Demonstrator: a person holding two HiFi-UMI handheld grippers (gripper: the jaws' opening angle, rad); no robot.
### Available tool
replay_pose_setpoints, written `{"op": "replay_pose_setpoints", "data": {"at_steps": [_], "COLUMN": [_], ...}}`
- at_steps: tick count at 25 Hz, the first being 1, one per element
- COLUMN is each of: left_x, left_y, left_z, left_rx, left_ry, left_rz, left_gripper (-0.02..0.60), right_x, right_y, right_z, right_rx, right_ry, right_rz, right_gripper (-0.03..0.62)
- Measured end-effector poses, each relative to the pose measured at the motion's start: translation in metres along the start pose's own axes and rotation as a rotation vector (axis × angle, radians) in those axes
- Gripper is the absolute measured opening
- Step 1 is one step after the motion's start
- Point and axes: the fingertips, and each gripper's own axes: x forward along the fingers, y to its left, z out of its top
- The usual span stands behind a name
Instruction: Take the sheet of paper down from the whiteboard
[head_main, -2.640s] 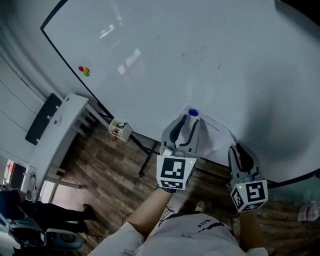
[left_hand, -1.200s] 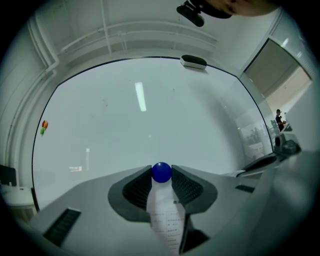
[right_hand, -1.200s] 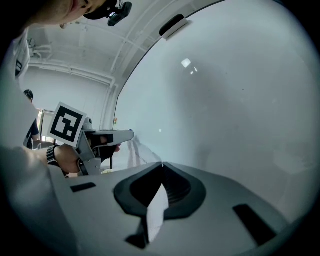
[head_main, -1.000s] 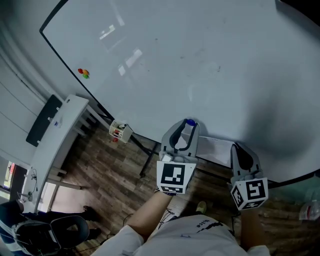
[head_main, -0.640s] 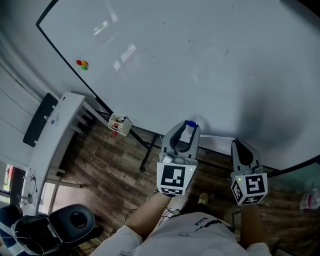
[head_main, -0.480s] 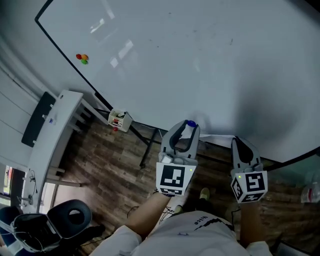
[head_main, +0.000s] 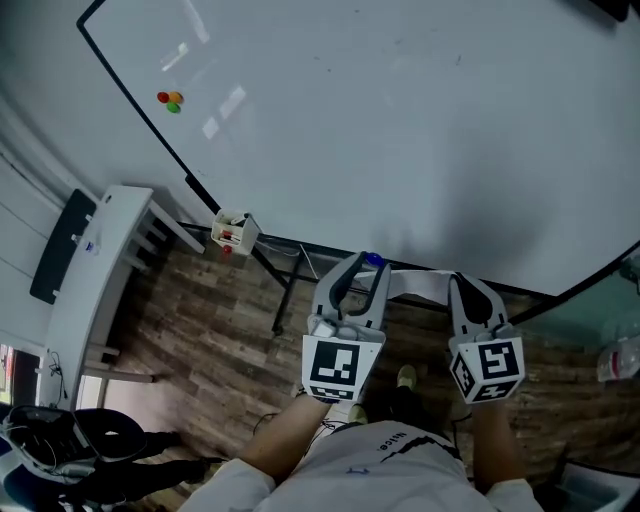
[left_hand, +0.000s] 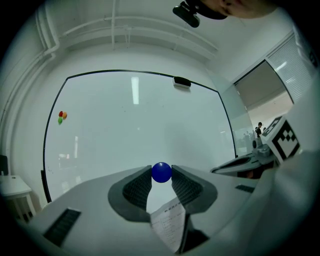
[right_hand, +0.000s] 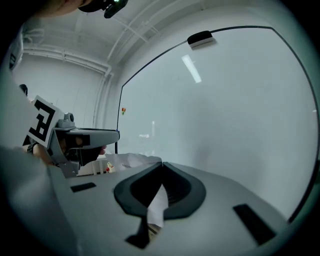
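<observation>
Three small magnets (head_main: 170, 99), red, orange and green, cluster together high at the left. Below them a long white table (head_main: 95, 265) stands on the wood plank floor (head_main: 200, 350), with a dark flat panel (head_main: 55, 250) just beside its far edge. Near the table's end a small white box (head_main: 231, 231) holds markers (red caps show, the rest is too small to tell). A black office chair (head_main: 105, 435) sits at the bottom left. A blurred clear plastic thing (head_main: 615, 360) lies at the right edge. A dark eraser (left_hand: 181, 82) perches high overhead.
</observation>
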Motion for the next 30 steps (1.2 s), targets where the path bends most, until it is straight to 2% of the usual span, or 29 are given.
{"op": "replay_pose_setpoints", "data": {"at_steps": [6, 30], "left_x": [-0.026, -0.039], "left_y": [0.008, 0.006], "left_z": [0.005, 0.013], "left_rx": [-0.017, -0.01], "left_ry": [-0.005, -0.028], "left_rz": [-0.025, -0.018], "left_gripper": [0.133, 0.133], "right_x": [-0.009, -0.019], "right_y": [0.028, 0.04], "right_z": [0.007, 0.011], "right_rx": [-0.012, -0.02], "right_ry": [0.009, 0.008], "right_rz": [-0.01, 0.006], "right_gripper": [0.012, 0.012]}}
